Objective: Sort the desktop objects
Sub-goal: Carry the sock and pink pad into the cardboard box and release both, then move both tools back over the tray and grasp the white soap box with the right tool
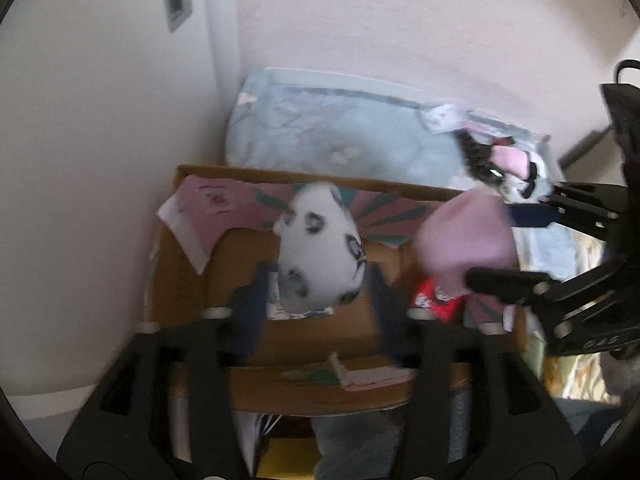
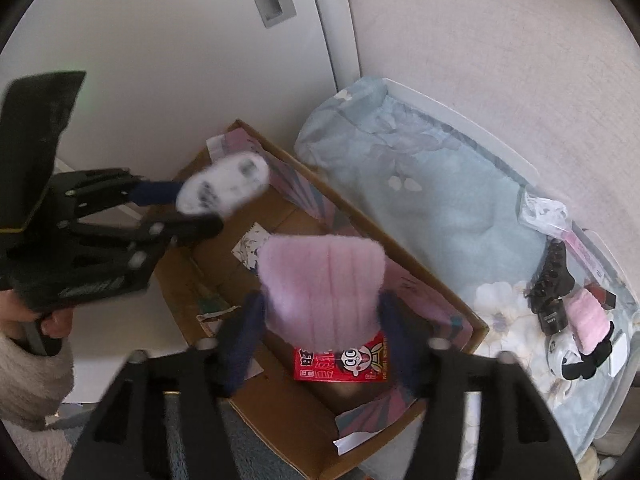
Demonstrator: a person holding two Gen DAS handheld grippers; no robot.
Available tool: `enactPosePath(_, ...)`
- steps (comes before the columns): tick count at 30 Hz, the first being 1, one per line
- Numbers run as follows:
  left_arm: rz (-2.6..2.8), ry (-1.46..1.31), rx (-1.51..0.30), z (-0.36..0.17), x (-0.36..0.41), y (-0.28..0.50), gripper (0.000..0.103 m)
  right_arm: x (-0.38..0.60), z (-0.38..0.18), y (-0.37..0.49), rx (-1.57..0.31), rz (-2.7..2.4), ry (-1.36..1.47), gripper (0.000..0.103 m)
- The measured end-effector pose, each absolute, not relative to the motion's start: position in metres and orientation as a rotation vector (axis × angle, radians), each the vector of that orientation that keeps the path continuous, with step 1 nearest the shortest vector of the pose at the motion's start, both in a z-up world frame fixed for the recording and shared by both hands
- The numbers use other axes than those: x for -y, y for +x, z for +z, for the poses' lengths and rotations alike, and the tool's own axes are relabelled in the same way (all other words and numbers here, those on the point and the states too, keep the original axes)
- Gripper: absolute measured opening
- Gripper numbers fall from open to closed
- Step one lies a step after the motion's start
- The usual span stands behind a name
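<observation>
Cardboard box [image 2: 280, 412] already holds a red snack packet [image 2: 340, 364]; above it, a white spotted plush [image 1: 320, 256] is clamped by the left gripper [image 1: 316, 280] and a pink fuzzy cloth [image 2: 320, 288] by the right gripper [image 2: 320, 320]. More items remain on the blue quilt [image 2: 432, 200].

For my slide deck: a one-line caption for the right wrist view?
Right gripper holds a pink fuzzy item over the cardboard box, left gripper alongside with a spotted white item.

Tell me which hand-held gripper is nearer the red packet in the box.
Right. The right hand-held gripper, holding a pink sock, hangs just above the red packet; the left hand-held gripper is farther off.
</observation>
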State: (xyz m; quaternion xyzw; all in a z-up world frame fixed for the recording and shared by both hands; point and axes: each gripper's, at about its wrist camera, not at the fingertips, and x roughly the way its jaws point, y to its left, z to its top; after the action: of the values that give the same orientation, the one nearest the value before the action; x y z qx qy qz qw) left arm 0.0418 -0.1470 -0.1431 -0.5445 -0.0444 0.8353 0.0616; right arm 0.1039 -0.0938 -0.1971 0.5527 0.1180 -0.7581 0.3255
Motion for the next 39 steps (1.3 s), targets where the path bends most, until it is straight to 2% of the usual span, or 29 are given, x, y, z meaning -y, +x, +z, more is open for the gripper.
enactPosePath(1, 2.552, -1.649, 0.116, -0.142, 0.147, 0.042, 0.101, 0.095, -0.198, 0.104, -0.321, -1.99, 1.45, 0.064)
enactPosePath(2, 2.592, -1.626, 0.098, -0.139, 0.147, 0.044, 0.103, 0.096, -0.197, 0.104, -0.334, -1.994, 1.449, 0.064)
enactPosePath(13, 2.603, -1.586, 0.168, -0.132, 0.153, 0.045, 0.103, 0.082, -0.187, 0.109, -0.258, -2.021, 1.427, 0.066)
enactPosePath(39, 2.595, -1.519, 0.01, -0.105, 0.102, 0.05, 0.103, 0.032, -0.163, 0.118, -0.155, -2.098, 1.377, 0.066)
